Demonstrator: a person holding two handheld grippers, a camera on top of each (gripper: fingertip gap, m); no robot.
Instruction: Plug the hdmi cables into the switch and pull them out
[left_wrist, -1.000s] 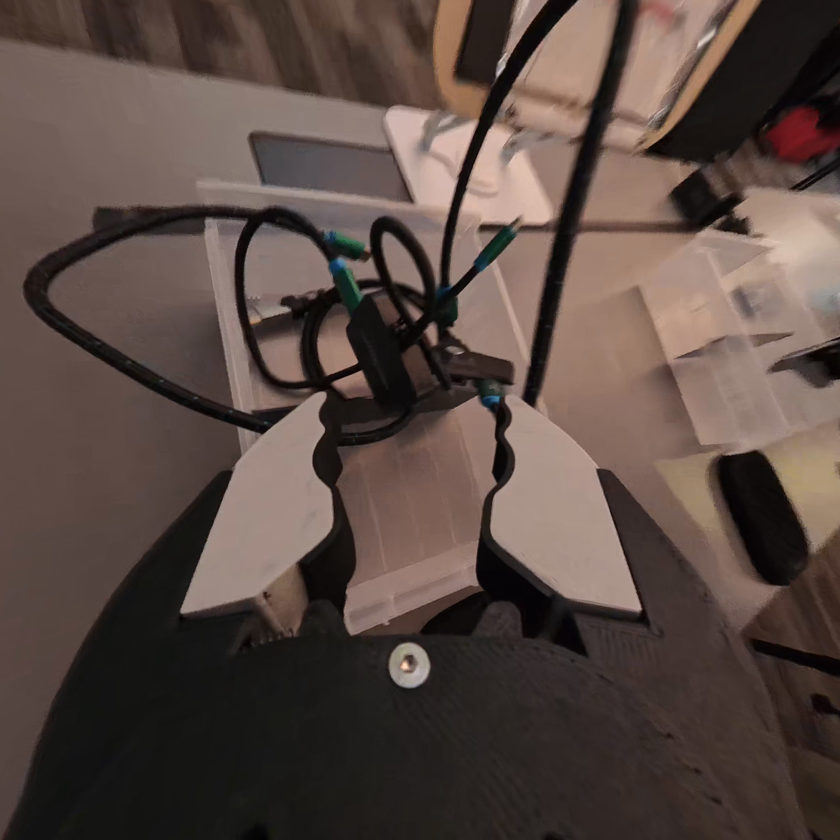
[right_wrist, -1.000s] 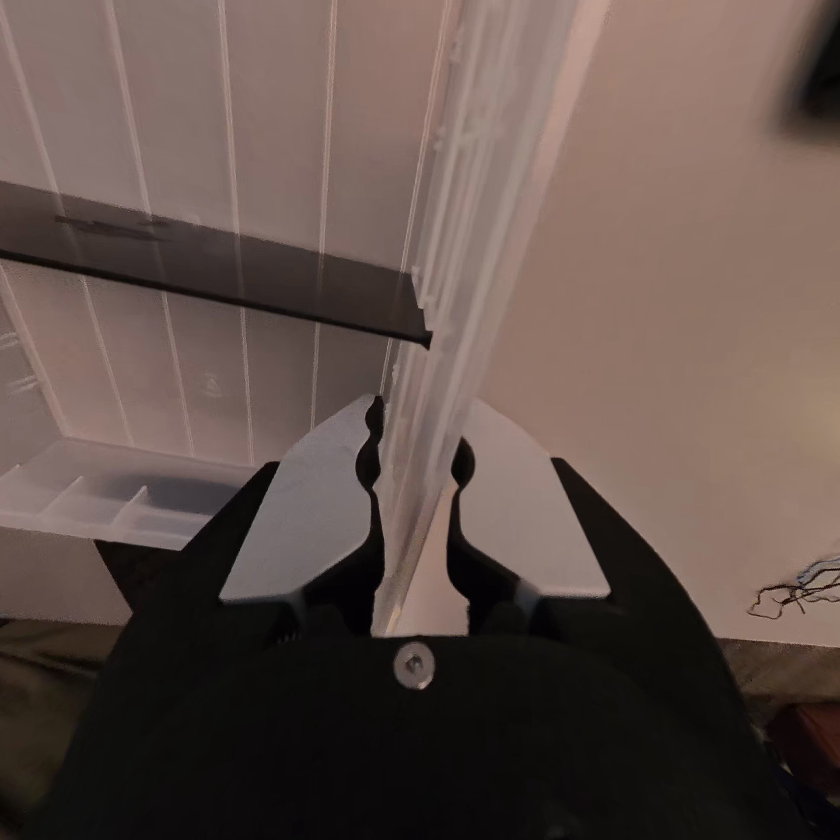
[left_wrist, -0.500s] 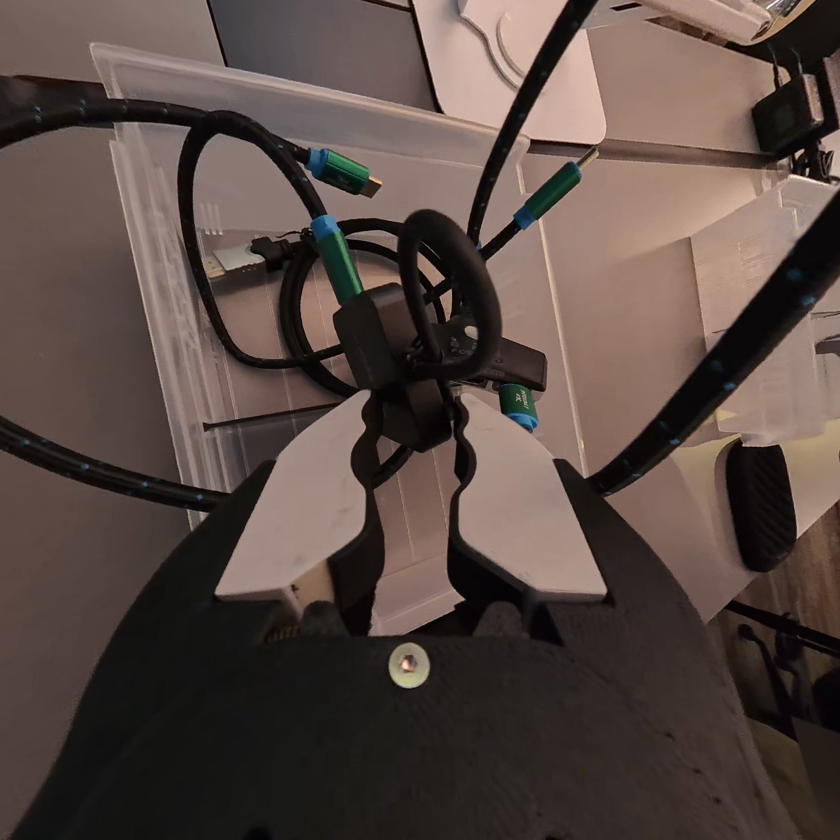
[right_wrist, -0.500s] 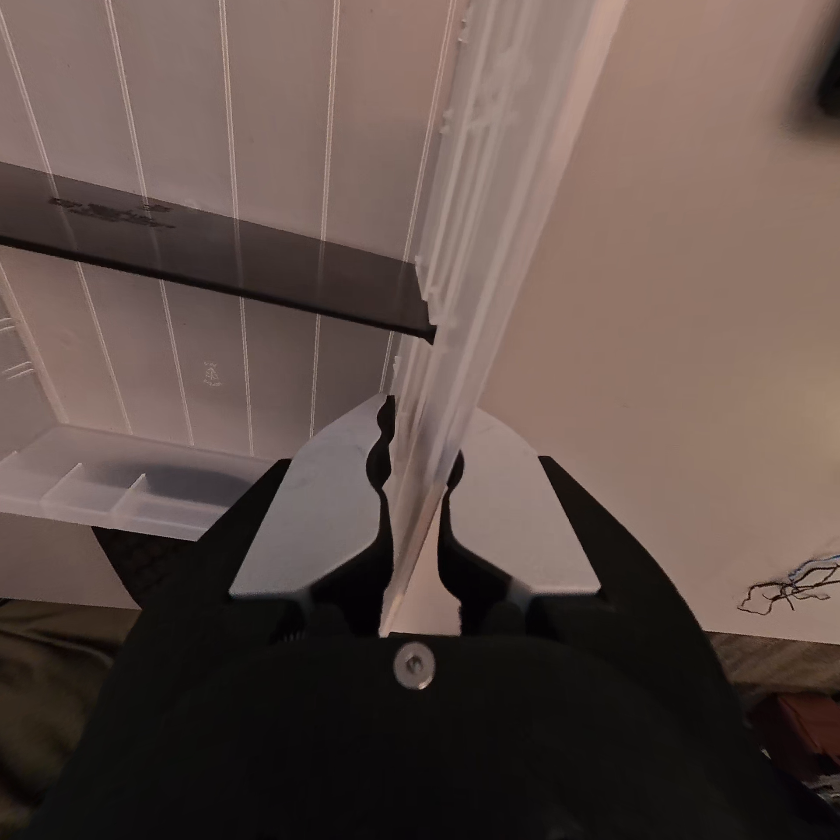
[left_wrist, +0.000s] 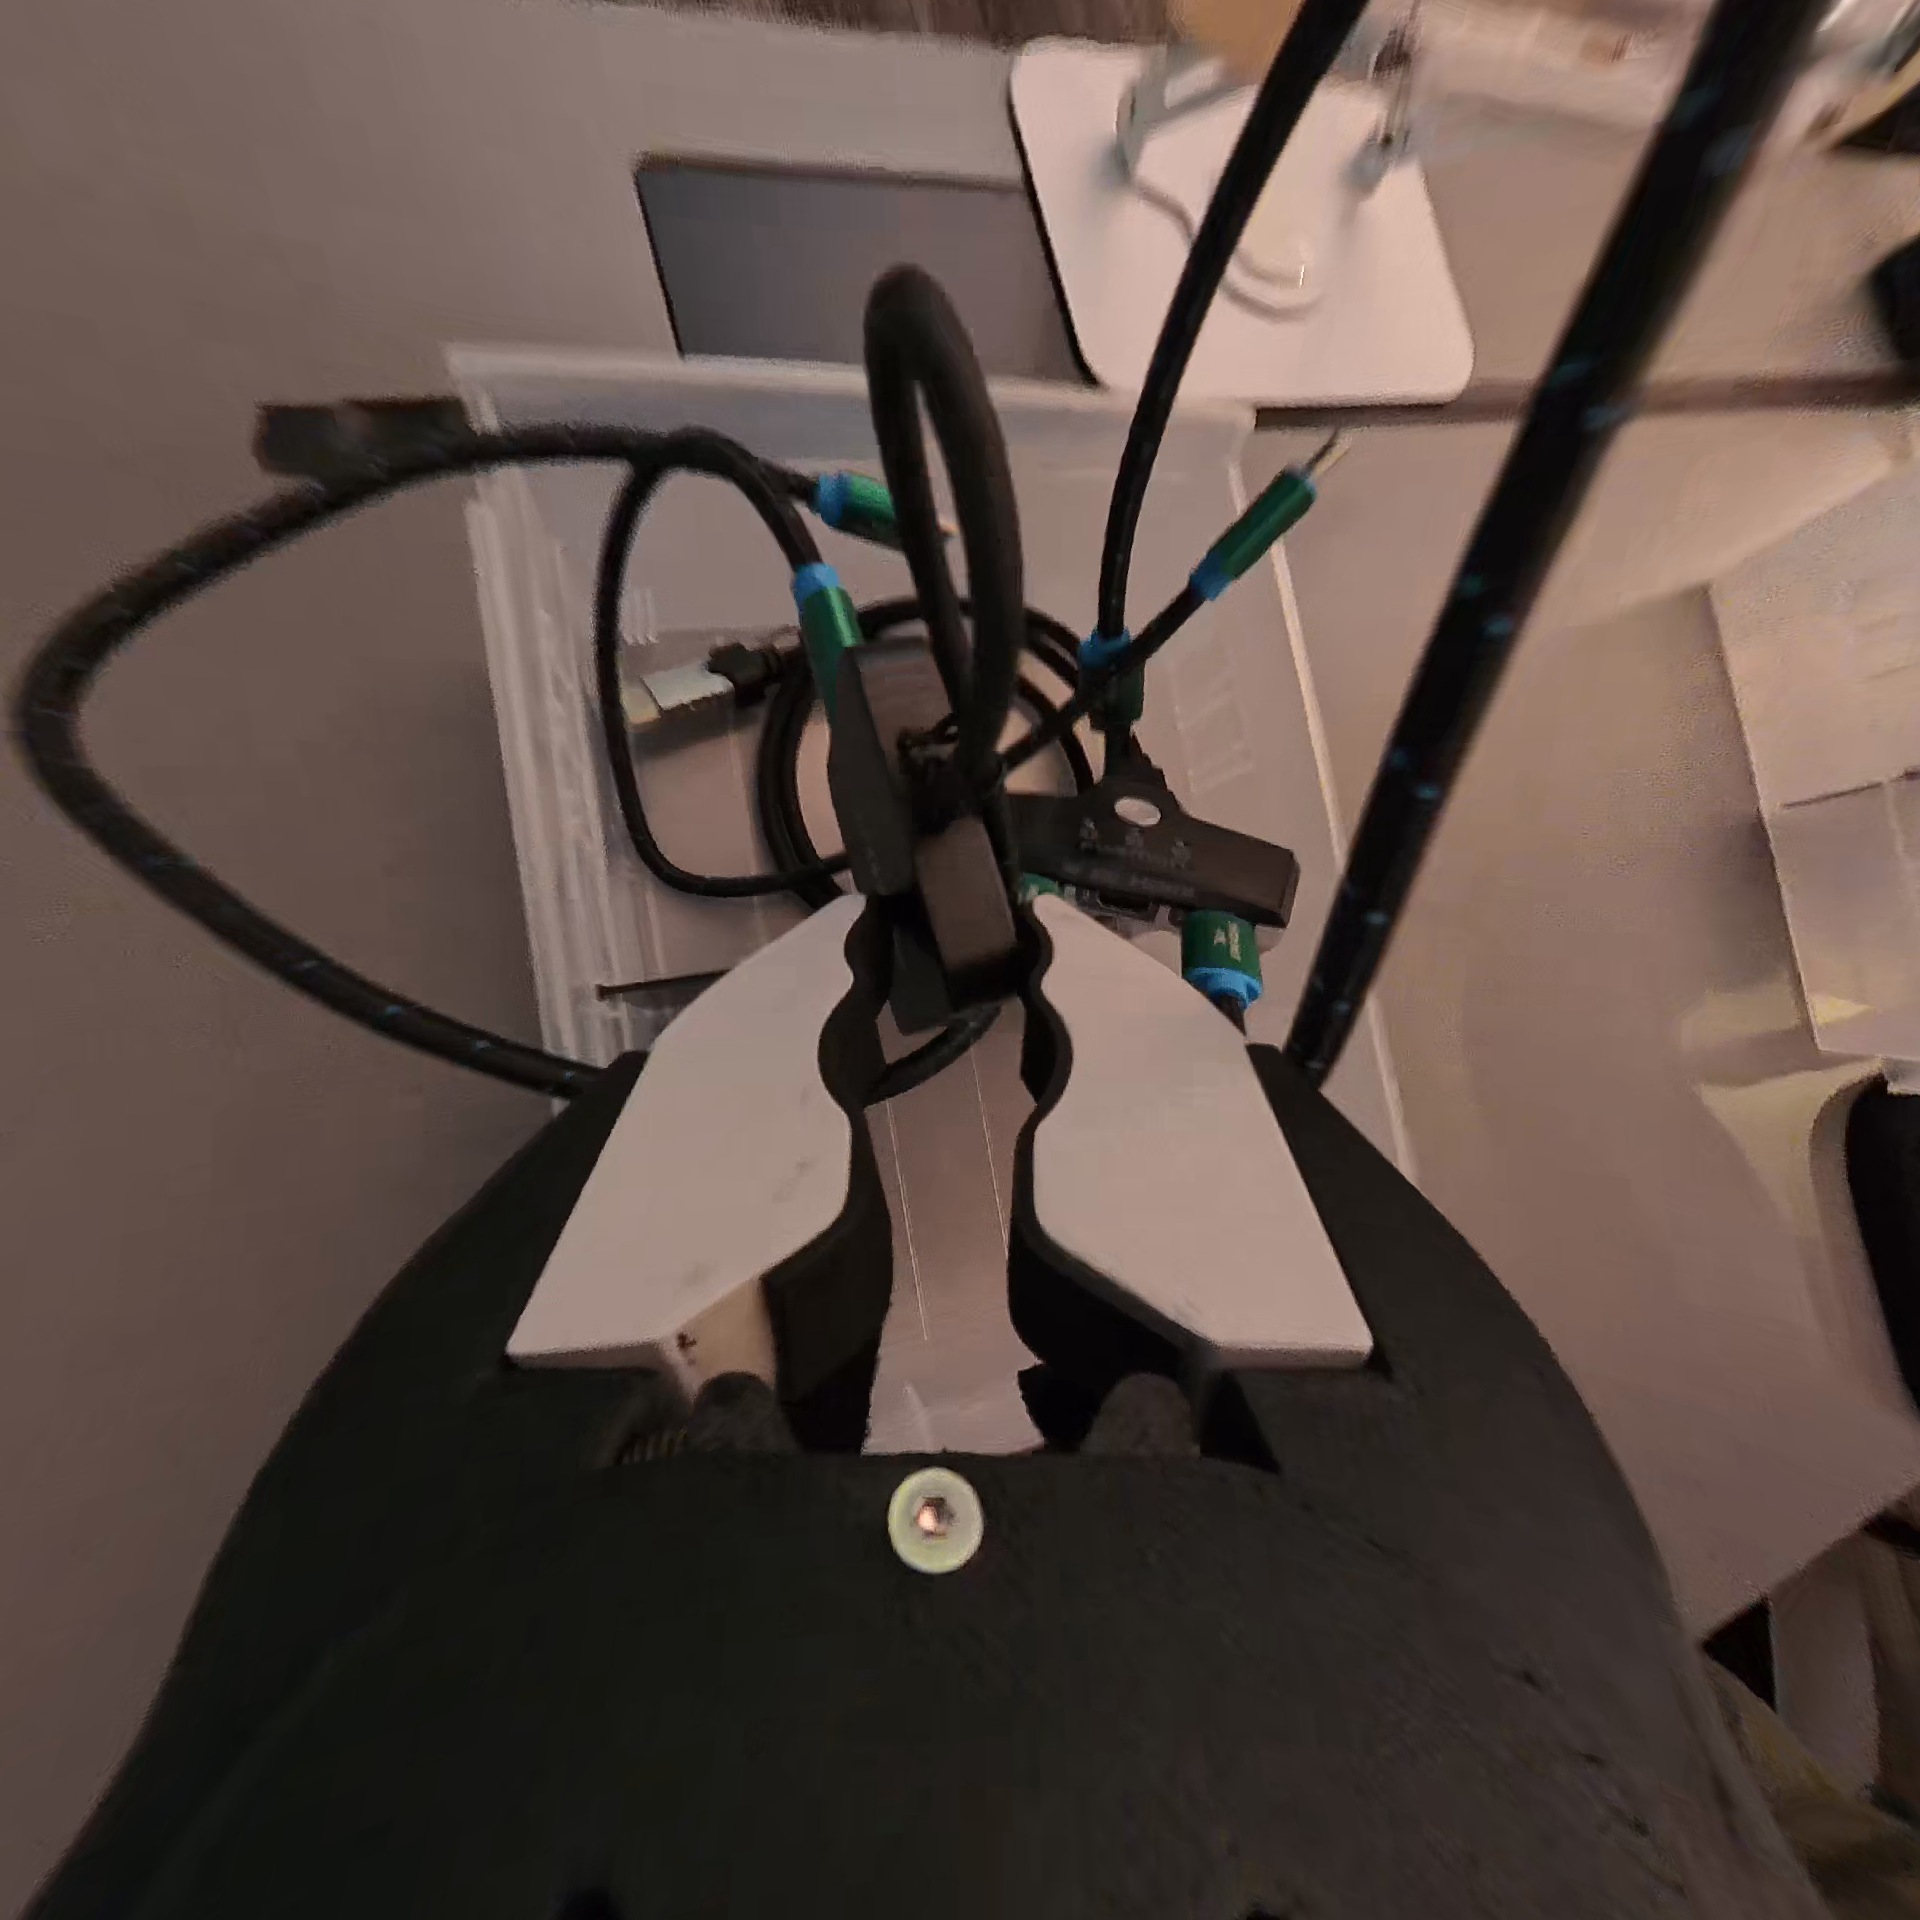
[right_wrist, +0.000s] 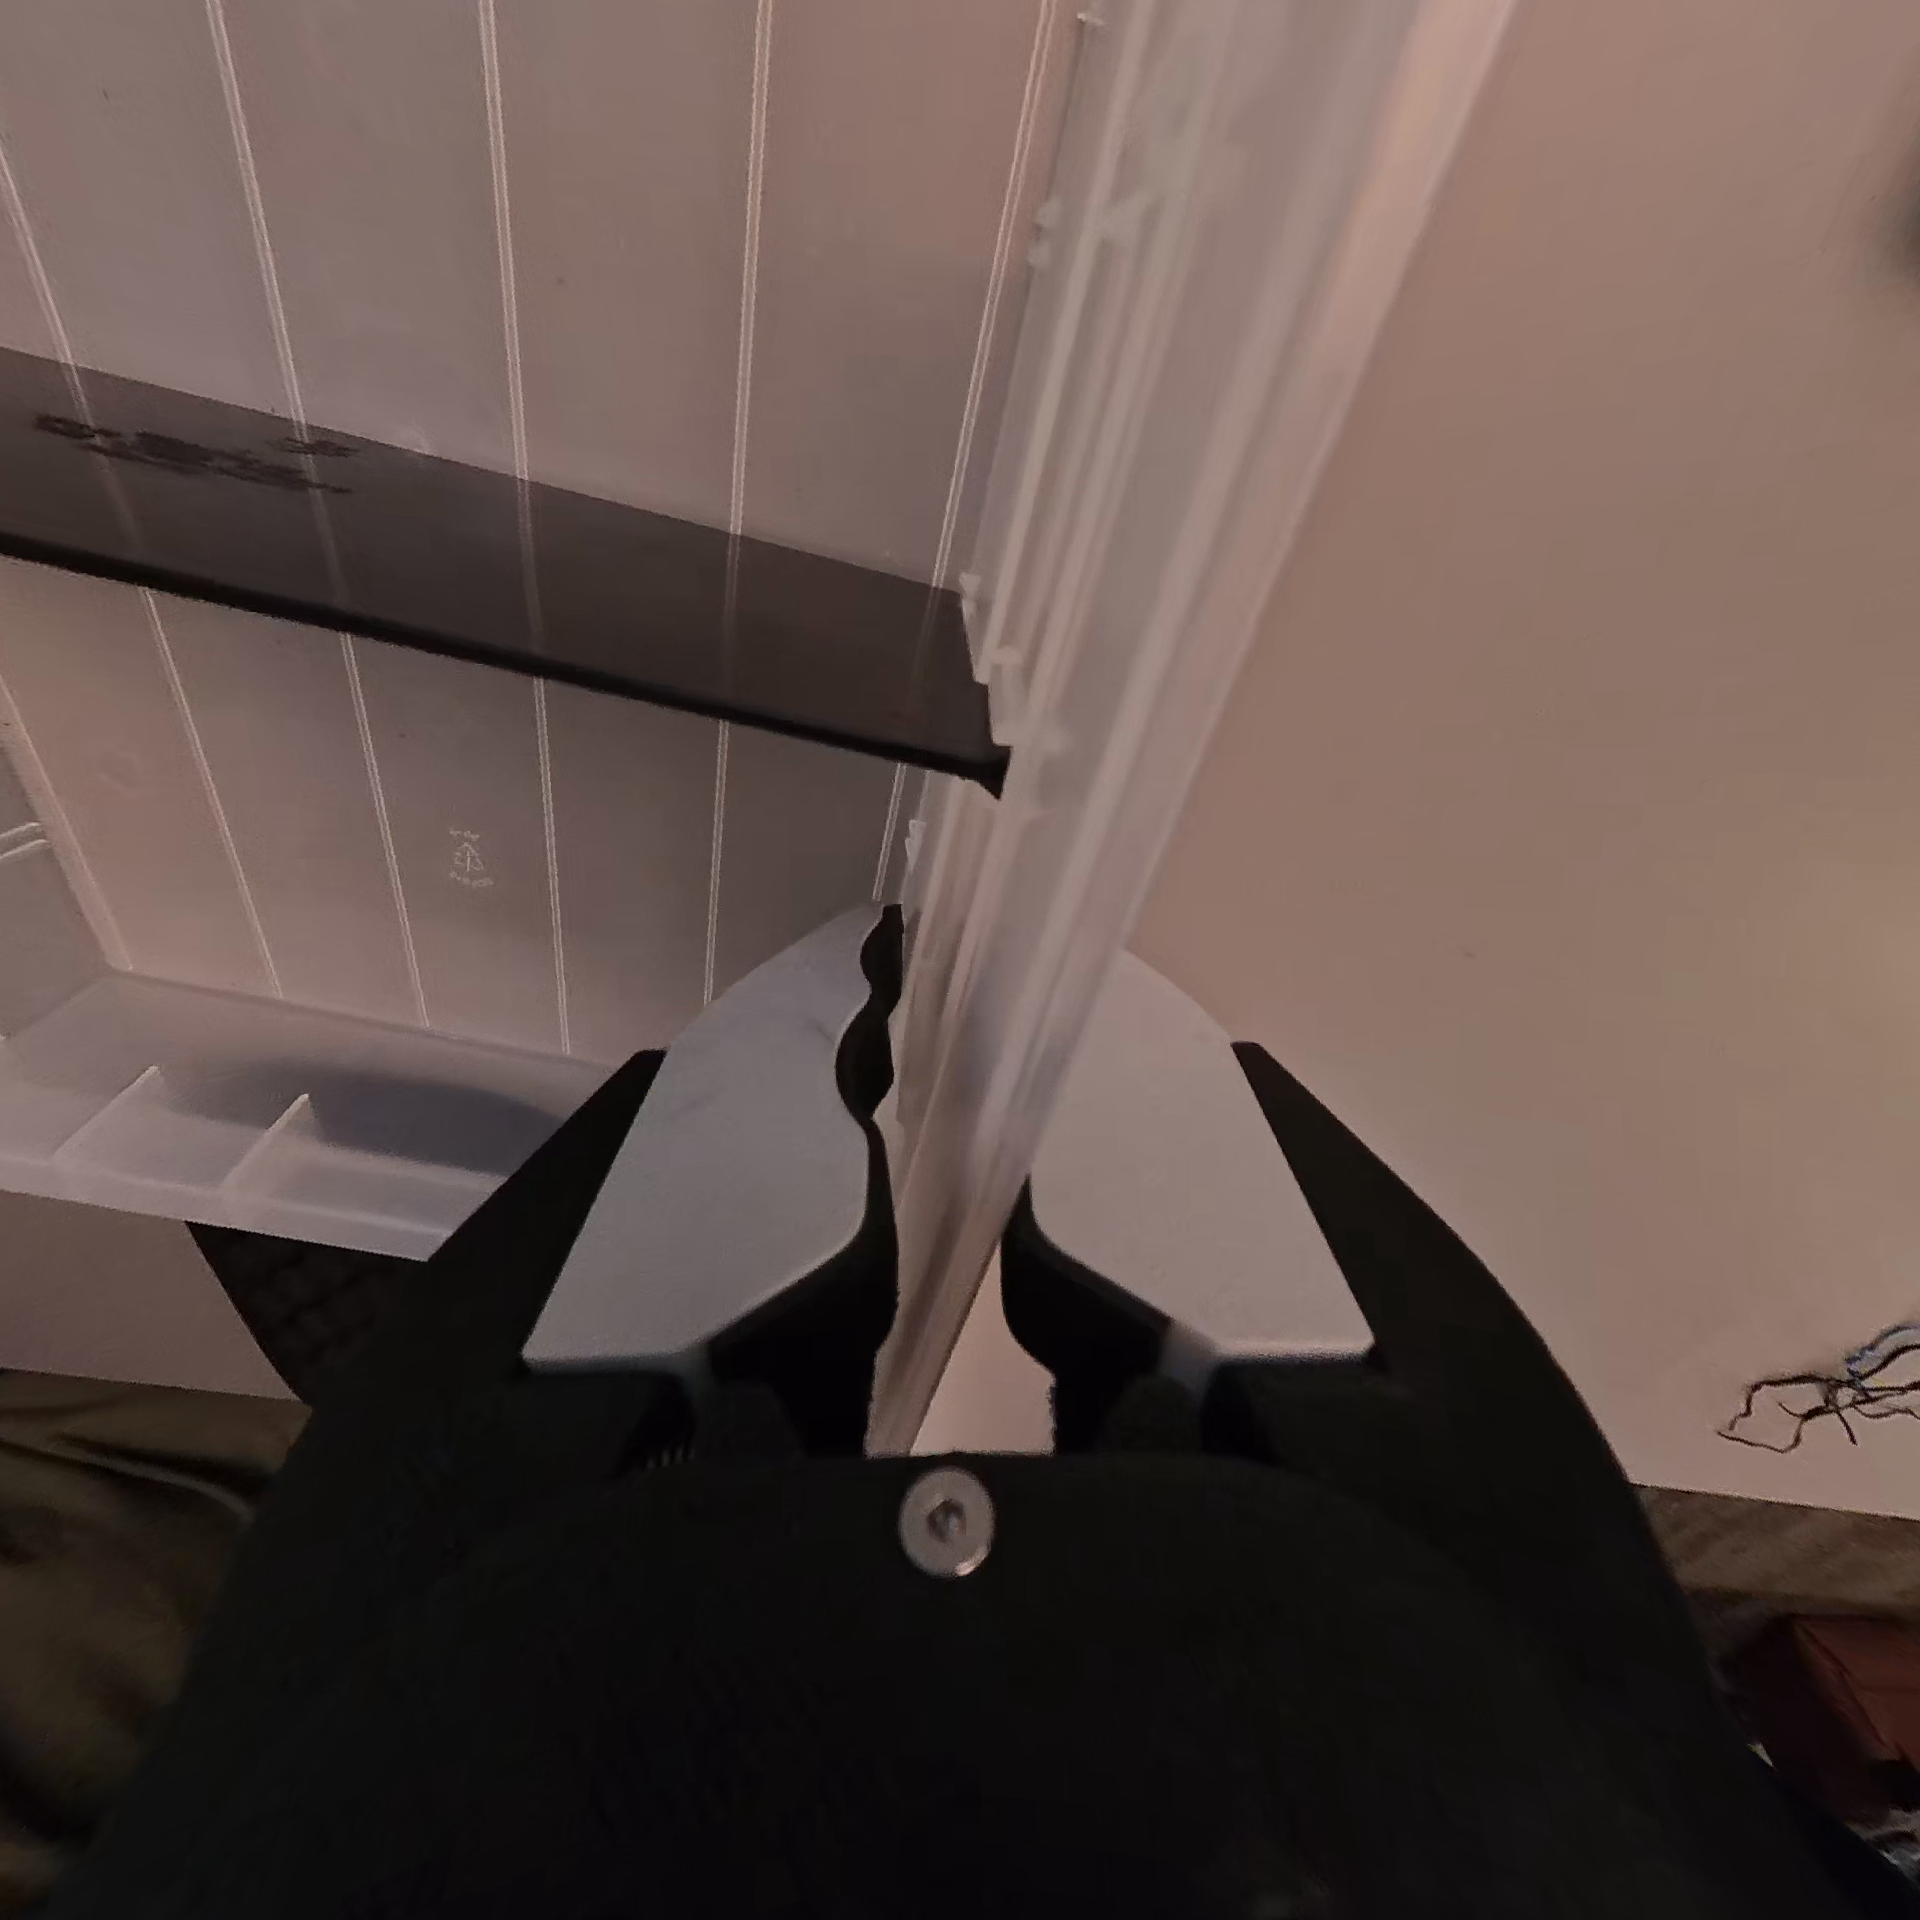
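My left gripper (left_wrist: 951, 935) is shut on a small black HDMI switch (left_wrist: 961, 883) and holds it tilted above the clear plastic bin (left_wrist: 520, 644). A green-and-blue HDMI plug (left_wrist: 826, 623) sits in its far end, and a short black cable loop (left_wrist: 935, 416) rises from it. A second black switch (left_wrist: 1164, 847) lies in the bin with green plugs (left_wrist: 1221, 951) attached. Two loose green plugs (left_wrist: 1262, 530) (left_wrist: 857, 504) hang free. My right gripper (right_wrist: 966, 1039) is shut on the bin's clear side wall (right_wrist: 1039, 727).
A thick braided cable (left_wrist: 1507, 582) crosses the right side of the left wrist view. Behind the bin lie a dark pad (left_wrist: 831, 260) and a white stand base (left_wrist: 1247, 208). Clear containers (left_wrist: 1818, 727) stand at the right. A black divider (right_wrist: 520, 582) spans the bin.
My left gripper went from open to shut around the black switch, and the switch now sits tilted and raised with its cables. My right gripper stays on the bin wall.
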